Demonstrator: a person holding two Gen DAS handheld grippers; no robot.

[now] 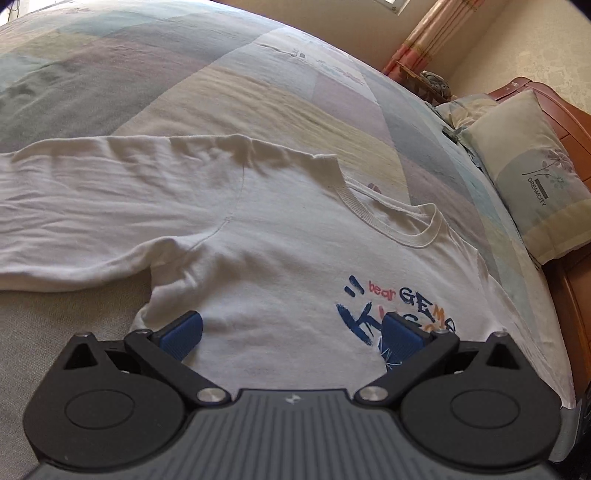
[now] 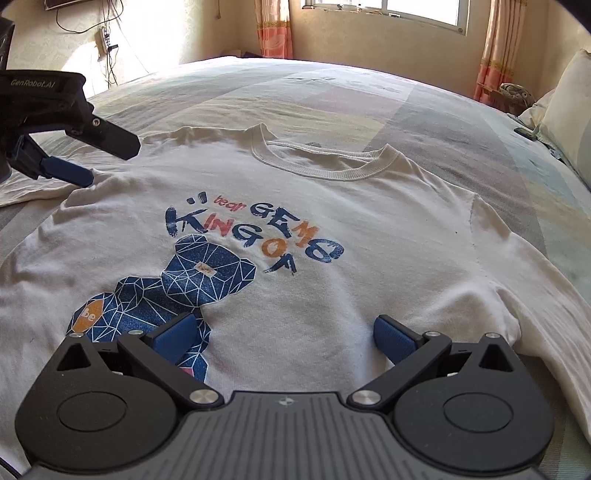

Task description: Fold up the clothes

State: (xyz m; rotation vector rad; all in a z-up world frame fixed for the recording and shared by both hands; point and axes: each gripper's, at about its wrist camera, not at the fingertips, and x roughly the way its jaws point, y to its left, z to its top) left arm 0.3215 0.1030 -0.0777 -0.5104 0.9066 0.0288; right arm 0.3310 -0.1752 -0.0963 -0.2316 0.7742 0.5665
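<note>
A white long-sleeved shirt [image 2: 332, 229] with a blue bear print and the words "KING OF GEMS" lies flat, front up, on the bed. Its collar [image 2: 321, 162] points away from me. In the left wrist view the shirt [image 1: 258, 251] fills the middle, one sleeve [image 1: 92, 206] stretched out to the left. My left gripper [image 1: 291, 332] hovers open over the chest near the armpit, nothing between its blue pads. It also shows in the right wrist view as the left gripper [image 2: 107, 158], over the shoulder. My right gripper [image 2: 284, 336] is open above the lower chest.
The bed carries a pastel patchwork cover [image 2: 369, 96]. Pillows [image 1: 532, 184] lean on a wooden headboard [image 1: 569, 122] at the right. A small dark object [image 2: 524, 132] lies on the cover near the pillows. Curtains [image 2: 275, 26] and a window [image 2: 384, 7] stand behind the bed.
</note>
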